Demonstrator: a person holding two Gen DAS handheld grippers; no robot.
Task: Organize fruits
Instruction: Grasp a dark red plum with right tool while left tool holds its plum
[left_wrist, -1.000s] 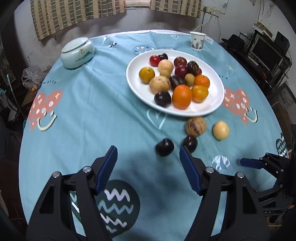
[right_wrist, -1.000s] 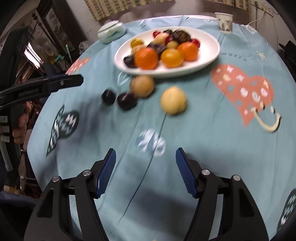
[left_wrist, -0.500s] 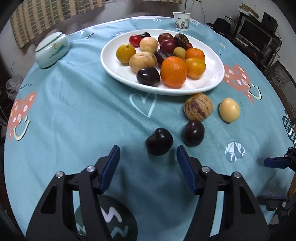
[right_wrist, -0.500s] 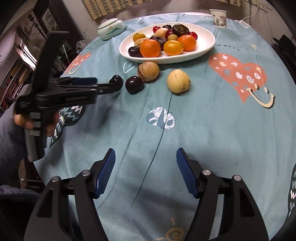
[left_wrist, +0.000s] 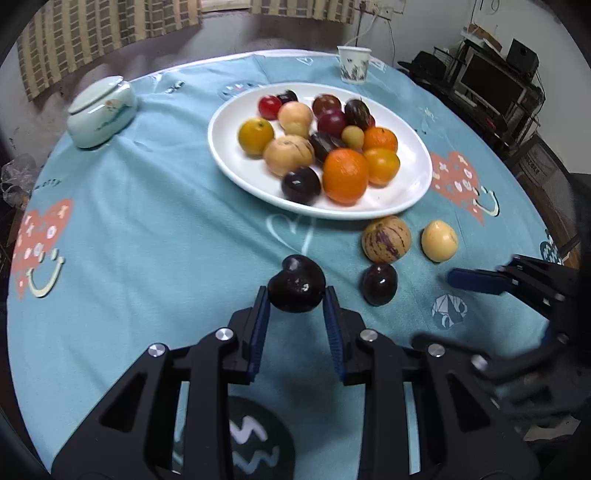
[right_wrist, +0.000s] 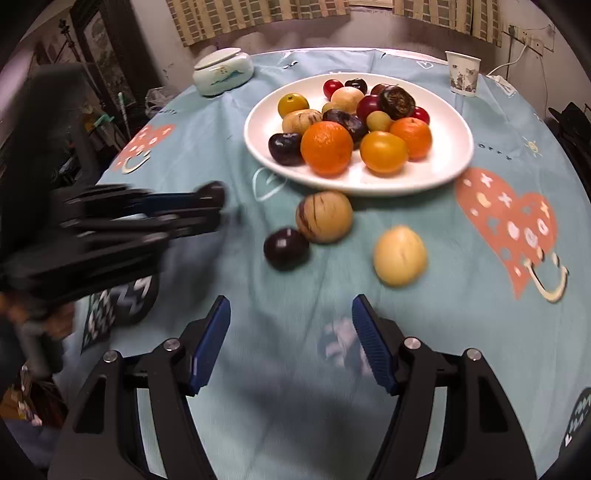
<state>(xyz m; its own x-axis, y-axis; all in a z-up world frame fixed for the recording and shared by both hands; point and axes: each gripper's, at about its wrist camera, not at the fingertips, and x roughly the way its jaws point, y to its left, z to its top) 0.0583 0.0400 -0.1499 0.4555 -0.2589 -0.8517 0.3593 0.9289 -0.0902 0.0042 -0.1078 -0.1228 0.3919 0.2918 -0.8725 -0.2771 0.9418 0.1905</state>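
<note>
Most fruit already piled on white plate (left_wrist: 236, 173) toward far side of bench (left_wrist: 147, 236): oranges, dark plums, pale striped melons, small red ones.

Left gripper (left_wrist: 296, 301) closed narrow on dark plum (left_wrist: 297, 284), blue pads pressed to both sides; plum looks just clear of or barely on cloth, cannot tell which. Sits near middle of bench, toward near edge, short of plate's near rim.

Right gripper (right_wrist: 290, 332) spread wide, holding nothing, above bare cloth by near edge.

Left to do, judging from layout: three loose fruits off plate, near its front rim. Second dark plum (left_wrist: 379, 284), striped melon (left_wrist: 386, 240) touching or just beside it, pale yellow fruit (left_wrist: 439, 240) a little apart toward right edge. Plus held plum to go on plate.

Writing: faint small lettering on tablecloth at left edge and right of plate, too blurred to read. Paper cup (left_wrist: 353, 64) at far edge printed, no legible text. Lidded ceramic jar (left_wrist: 101, 112) at far left, painted motif only. No brands seen.
</note>
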